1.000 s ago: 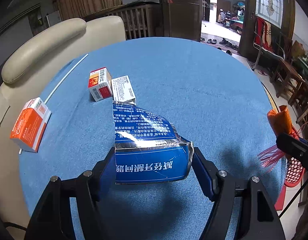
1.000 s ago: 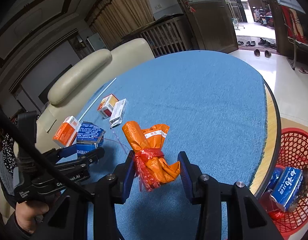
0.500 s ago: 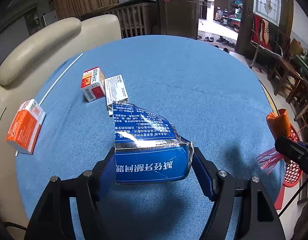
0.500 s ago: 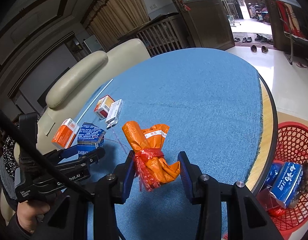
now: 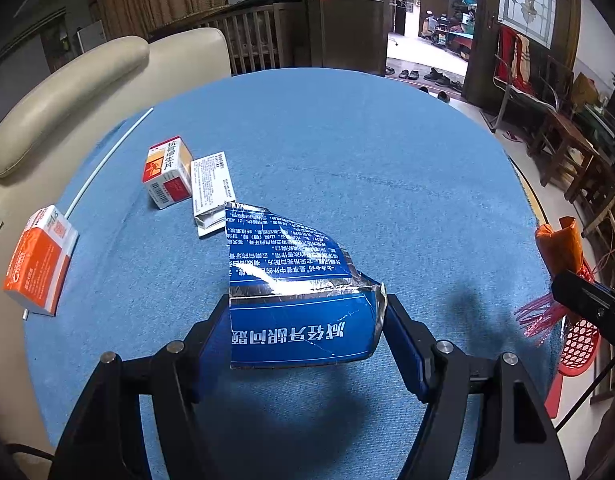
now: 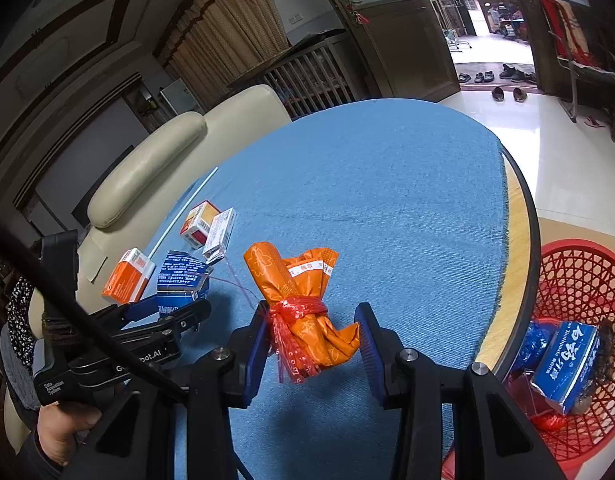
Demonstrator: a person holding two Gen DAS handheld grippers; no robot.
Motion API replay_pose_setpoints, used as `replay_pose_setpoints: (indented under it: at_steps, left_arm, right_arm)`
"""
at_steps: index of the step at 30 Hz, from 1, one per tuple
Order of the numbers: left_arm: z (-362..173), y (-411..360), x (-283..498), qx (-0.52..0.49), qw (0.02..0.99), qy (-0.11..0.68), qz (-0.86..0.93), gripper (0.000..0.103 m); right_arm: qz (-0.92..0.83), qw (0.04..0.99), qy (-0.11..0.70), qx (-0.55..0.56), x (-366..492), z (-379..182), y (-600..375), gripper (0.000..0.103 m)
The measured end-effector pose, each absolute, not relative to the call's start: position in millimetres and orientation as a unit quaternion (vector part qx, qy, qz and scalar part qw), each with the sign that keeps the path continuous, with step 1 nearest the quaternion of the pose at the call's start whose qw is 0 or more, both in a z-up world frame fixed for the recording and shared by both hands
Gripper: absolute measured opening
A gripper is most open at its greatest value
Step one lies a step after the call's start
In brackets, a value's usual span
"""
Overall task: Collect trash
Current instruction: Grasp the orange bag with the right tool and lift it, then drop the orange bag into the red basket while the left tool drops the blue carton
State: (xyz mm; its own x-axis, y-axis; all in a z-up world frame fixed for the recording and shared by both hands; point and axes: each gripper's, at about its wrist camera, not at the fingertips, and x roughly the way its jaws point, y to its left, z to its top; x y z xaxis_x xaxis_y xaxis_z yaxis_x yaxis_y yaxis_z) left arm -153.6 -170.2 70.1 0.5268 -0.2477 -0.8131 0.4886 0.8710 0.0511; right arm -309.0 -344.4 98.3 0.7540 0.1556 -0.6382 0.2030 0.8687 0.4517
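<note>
My left gripper (image 5: 307,330) is shut on a torn blue toothpaste box (image 5: 295,292) with silver lining, held just above the blue tablecloth (image 5: 367,168). The same box (image 6: 181,280) and left gripper (image 6: 175,312) show at the left of the right wrist view. My right gripper (image 6: 309,340) is shut on an orange wrapper bundle (image 6: 303,292) tied with red plastic string, over the table's near side. That bundle (image 5: 559,244) peeks in at the right edge of the left wrist view. A red mesh basket (image 6: 587,280) stands on the floor to the right, with a blue box (image 6: 563,364) inside.
On the cloth lie a red-and-white small box (image 5: 167,172), a white flat box (image 5: 209,192), an orange box (image 5: 37,260) and a thin white stick (image 5: 107,160). A cream sofa (image 5: 67,88) backs the table on the left. A person's hand (image 6: 59,420) grips the left tool.
Both views have shifted slightly; the boxes on the cloth sit a little lower and further left in the left wrist view. Both grips are unchanged.
</note>
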Motion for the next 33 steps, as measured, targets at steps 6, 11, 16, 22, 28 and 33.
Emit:
replay_pose_setpoints:
  at_steps: [6,11,16,22,28,33]
  left_arm:
    - [70.4,-176.4,-152.0,0.143,0.862,0.436,-0.218,0.074]
    - [73.3,-187.6,-154.0,0.151,0.86,0.431,-0.226,0.074]
    - [75.0,-203.5,-157.4,0.158,0.857,0.427,-0.24,0.074]
    - [77.7,-224.8,-165.9,0.17,0.851,0.421,-0.262,0.074]
    - [81.5,-246.1,-173.8,0.179,0.844,0.416,-0.287,0.074]
    - [84.3,-268.4,-184.7,0.188,0.838,0.409,-0.308,0.074]
  right_arm:
    - [-0.017,0.9,0.349,0.263,-310.0,96.9,-349.8,0.044]
    - [-0.028,0.899,0.343,0.272,-316.1,96.1,-361.7,0.045]
    - [-0.05,0.894,0.34,0.289,-329.5,90.7,-381.2,0.045]
    - [-0.081,0.888,0.336,0.302,-349.8,84.5,-404.3,0.045]
    - [-0.125,0.881,0.328,0.318,-377.4,80.1,-434.6,0.044]
    - [-0.167,0.873,0.319,0.329,-403.1,78.5,-463.3,0.044]
